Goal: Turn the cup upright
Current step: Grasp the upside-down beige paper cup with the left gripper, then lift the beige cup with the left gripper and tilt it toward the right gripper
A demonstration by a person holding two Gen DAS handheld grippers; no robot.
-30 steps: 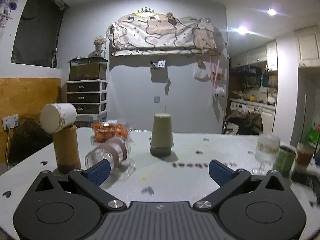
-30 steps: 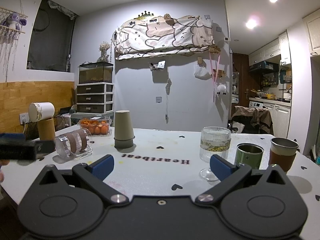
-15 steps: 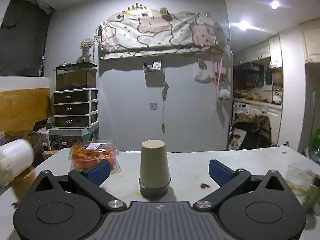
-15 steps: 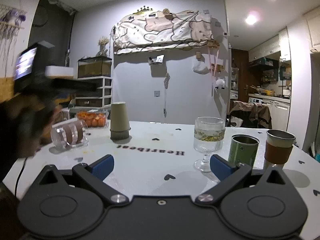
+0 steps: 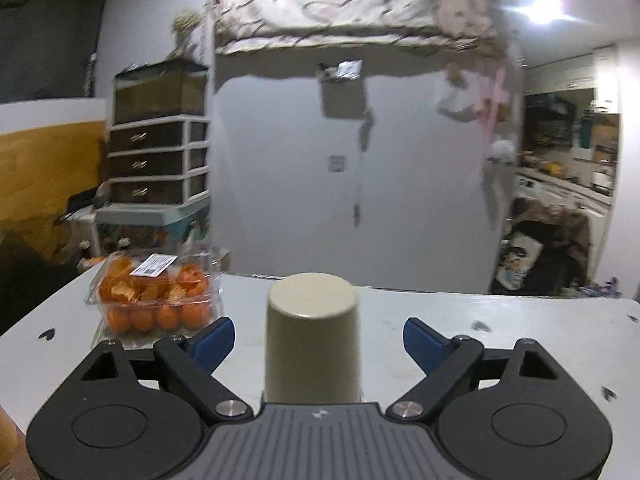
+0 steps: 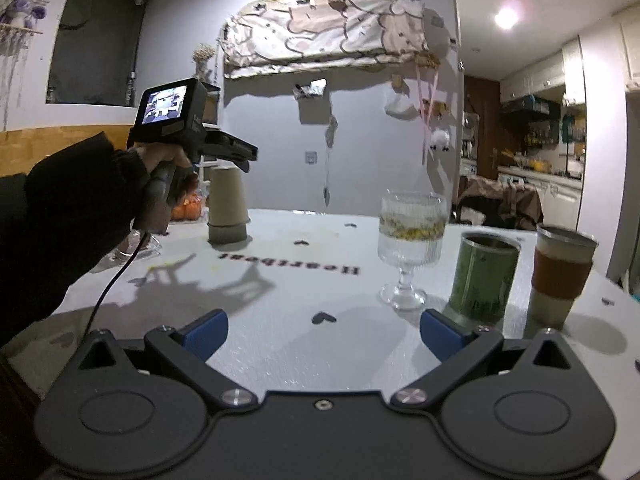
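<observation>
A beige cup (image 5: 313, 336) stands upside down on the white table (image 5: 500, 320). My left gripper (image 5: 316, 338) is open, its blue fingertips (image 5: 212, 338) on either side of the cup, apart from it. The cup also shows in the right wrist view (image 6: 226, 210) at the far left of the table, with the left gripper (image 6: 236, 156) held by a hand just over its top. My right gripper (image 6: 322, 330) is open and empty above the table's near side.
A clear box of oranges (image 5: 154, 296) sits left of the cup. A stemmed glass (image 6: 410, 248), a green tin (image 6: 482, 276) and a sleeved tumbler (image 6: 560, 276) stand at the right. A clear holder lies behind the arm.
My left gripper has moved forward to the cup, which now sits between its open fingers. The right gripper has barely moved.
</observation>
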